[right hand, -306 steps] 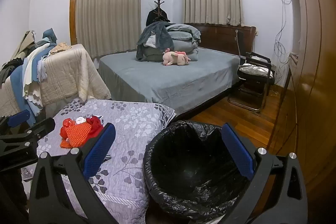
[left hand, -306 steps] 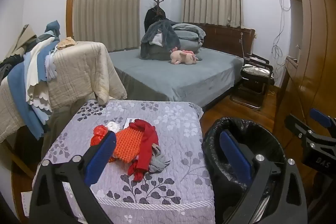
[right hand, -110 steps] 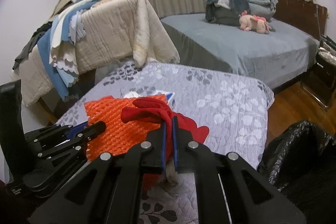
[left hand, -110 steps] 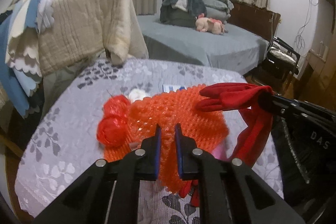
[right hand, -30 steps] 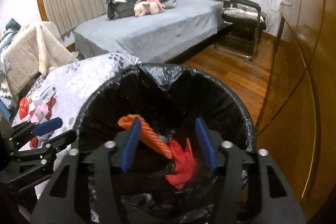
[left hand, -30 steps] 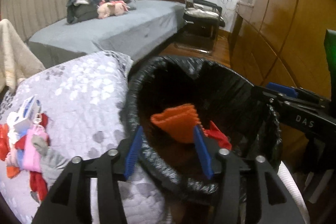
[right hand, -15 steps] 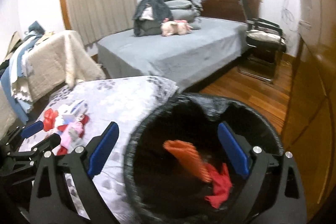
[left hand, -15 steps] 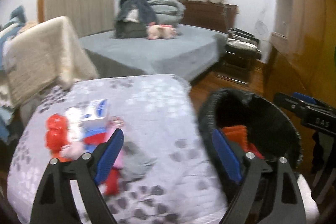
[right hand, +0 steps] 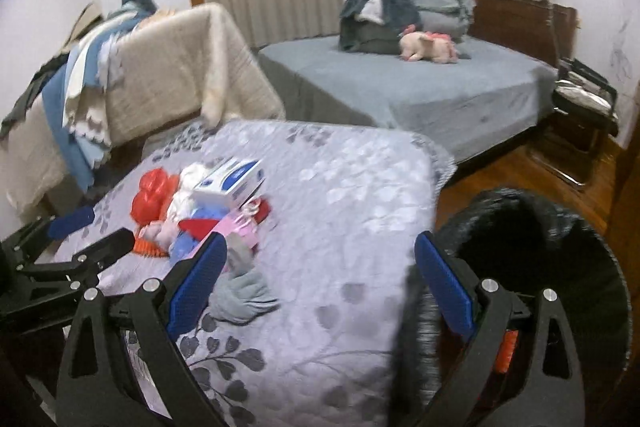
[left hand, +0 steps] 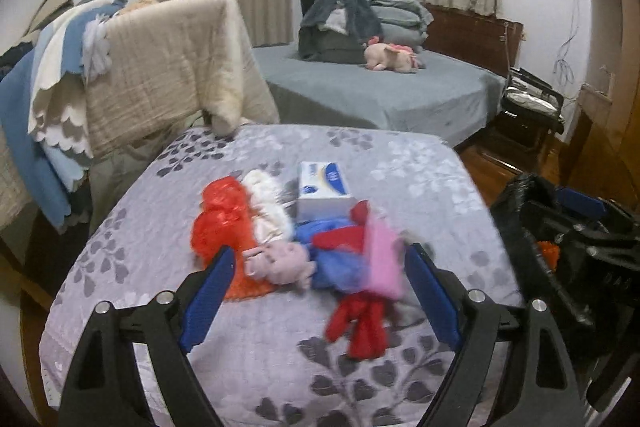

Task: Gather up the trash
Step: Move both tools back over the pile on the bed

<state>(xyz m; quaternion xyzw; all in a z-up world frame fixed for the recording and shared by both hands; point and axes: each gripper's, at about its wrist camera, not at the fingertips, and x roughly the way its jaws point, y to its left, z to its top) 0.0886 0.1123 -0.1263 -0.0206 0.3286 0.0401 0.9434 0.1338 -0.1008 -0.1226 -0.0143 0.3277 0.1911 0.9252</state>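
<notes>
A grey bed (left hand: 380, 95) is filling the far side of the room under two curtained windows, and nearer the cameras a table under a floral quilted cover (left hand: 400, 163) is standing beside one black-lined bin (right hand: 560, 227). One heap of trash (left hand: 304, 247) is lying on the cover, with one white-and-blue box (left hand: 324, 185) and one grey rag (right hand: 240, 291) counted in it. The left gripper (left hand: 316, 295) and right gripper (right hand: 320, 283) are both hanging wide apart and empty, their jaws having just been opening.

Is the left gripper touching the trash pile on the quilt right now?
Apart. The left wrist view shows the left gripper open and empty, its blue fingers held short of the trash pile.
</notes>
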